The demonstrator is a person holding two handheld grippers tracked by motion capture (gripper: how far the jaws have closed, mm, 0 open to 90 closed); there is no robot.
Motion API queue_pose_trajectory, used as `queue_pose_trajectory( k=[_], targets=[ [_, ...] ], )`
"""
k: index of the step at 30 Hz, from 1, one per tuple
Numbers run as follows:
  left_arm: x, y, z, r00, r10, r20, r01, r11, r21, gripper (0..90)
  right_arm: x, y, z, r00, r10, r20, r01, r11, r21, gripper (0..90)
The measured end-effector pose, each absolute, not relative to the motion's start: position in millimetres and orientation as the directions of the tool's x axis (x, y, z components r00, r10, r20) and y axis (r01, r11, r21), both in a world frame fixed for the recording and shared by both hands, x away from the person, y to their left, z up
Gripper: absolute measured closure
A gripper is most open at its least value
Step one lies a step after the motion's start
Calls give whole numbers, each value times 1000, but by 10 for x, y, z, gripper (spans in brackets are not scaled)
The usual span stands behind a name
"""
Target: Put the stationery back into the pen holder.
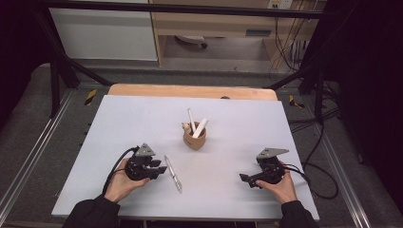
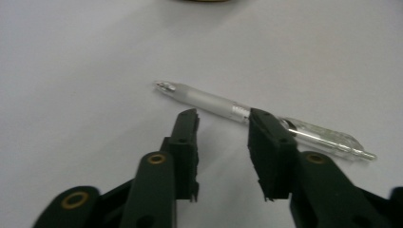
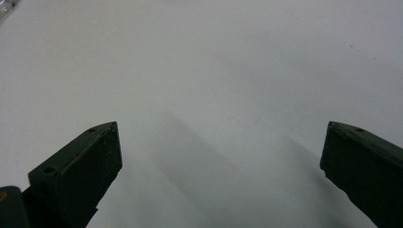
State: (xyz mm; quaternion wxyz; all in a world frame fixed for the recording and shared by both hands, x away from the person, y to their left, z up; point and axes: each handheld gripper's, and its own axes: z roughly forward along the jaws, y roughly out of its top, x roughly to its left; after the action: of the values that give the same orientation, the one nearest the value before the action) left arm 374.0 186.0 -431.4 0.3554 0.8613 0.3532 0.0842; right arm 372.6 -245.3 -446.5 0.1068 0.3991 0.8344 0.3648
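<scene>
One pen (image 2: 223, 107), clear-bodied, lies flat on the counter (image 1: 119, 123) just past the tips of your left gripper (image 2: 222, 118). That gripper's jaws stand at a narrow gap, not pressing on anything: in the left gripper view the barrel runs crosswise beyond both tips, writing point towards the picture's left, clip end trailing off behind the right-hand jaw. So the long axis sits square across the jaw line rather than along it, and the pen is ahead of the gap, not yet inside it.

In the high view your left gripper (image 1: 151, 167) sits just beside the pen (image 1: 173, 174), which lies to its right, with its long axis running away from you and slightly leftwards.

Your right gripper (image 3: 221, 142) holds its jaws wide over bare counter, with nothing between them; in the high view it (image 1: 248, 179) rests well apart from the pen, so the left hand (image 1: 121, 183) is plainly the nearer.

Farther out, near the counter's middle, stands a wooden cup (image 1: 195, 137) holding two white sticks (image 1: 196, 123).
</scene>
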Motion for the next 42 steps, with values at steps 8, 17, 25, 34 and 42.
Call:
queue_pose_trajectory(
  k=[8, 17, 25, 34, 42],
  targets=[
    [3702, 1788, -4368, 765, 633, -120, 550, -545, 633, 863, 3719, -2456, -4454, -654, 748, 115, 591, 409, 695, 7],
    [3690, 1683, -4420, 778, 615, -126, 544, -560, 626, 895, 3722, -2454, -4455, -657, 746, 113, 590, 414, 693, 8],
    [3649, 1607, -4422, 795, 592, -135, 531, -571, 626, 895, 3721, -2456, -4451, -657, 745, 114, 588, 412, 696, 7],
    [3619, 1525, -4435, 798, 587, -136, 523, -561, 642, 895, 3725, -2455, -4452, -658, 744, 112, 586, 414, 697, 7],
    [3625, 1417, -4466, 790, 602, -120, 513, -540, 668, 895, 3729, -2456, -4450, -659, 744, 110, 583, 413, 700, 7]
  ],
)
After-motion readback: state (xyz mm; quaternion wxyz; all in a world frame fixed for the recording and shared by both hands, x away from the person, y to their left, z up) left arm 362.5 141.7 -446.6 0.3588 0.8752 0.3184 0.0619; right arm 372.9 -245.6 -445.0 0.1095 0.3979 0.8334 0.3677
